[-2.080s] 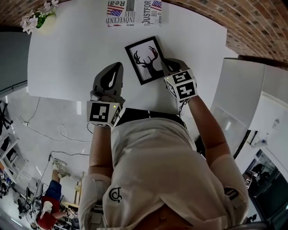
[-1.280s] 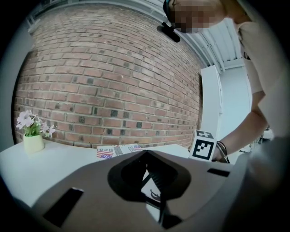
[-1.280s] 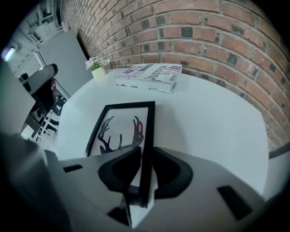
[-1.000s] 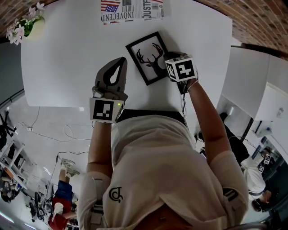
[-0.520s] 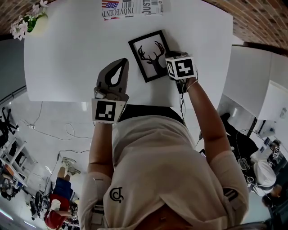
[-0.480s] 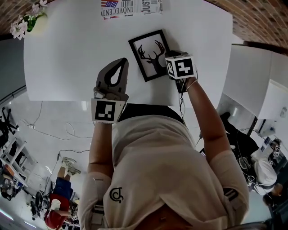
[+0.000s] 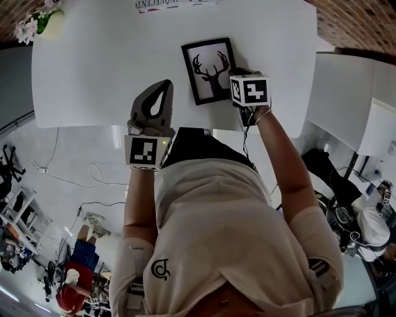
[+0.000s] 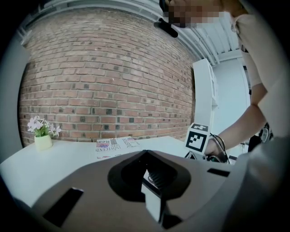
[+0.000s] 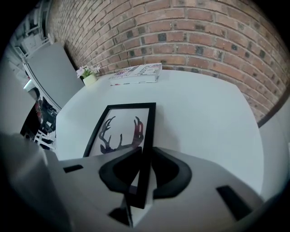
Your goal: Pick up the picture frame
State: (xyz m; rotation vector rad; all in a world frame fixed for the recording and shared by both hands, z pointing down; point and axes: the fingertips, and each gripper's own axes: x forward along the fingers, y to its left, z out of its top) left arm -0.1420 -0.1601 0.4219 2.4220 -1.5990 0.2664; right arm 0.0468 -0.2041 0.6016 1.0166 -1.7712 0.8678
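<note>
The picture frame [image 7: 209, 69], black-rimmed with a black antler silhouette on white, is on the white table [image 7: 93, 62]. My right gripper [image 7: 237, 79] points steeply down and is shut on the frame's right rim. In the right gripper view the rim [image 9: 146, 149] runs between the jaws of my right gripper [image 9: 144, 168], and both pads press on it. Whether the frame is off the table I cannot tell. My left gripper [image 7: 163, 85] is shut and empty, to the left of the frame near the table's front edge. In its own view, my left gripper [image 8: 148, 158] has nothing in its jaws.
A newspaper [image 9: 136, 72] lies at the table's far edge before a brick wall. A small pot of flowers [image 7: 43, 18] stands at the far left corner. A white cabinet [image 7: 346, 93] stands right of the table. The floor below holds cables and clutter.
The frame, in my right gripper, has turned squarer to the table's edge and slid with the hand. The left gripper has shifted toward the front edge. The newspaper has slipped to the picture's top.
</note>
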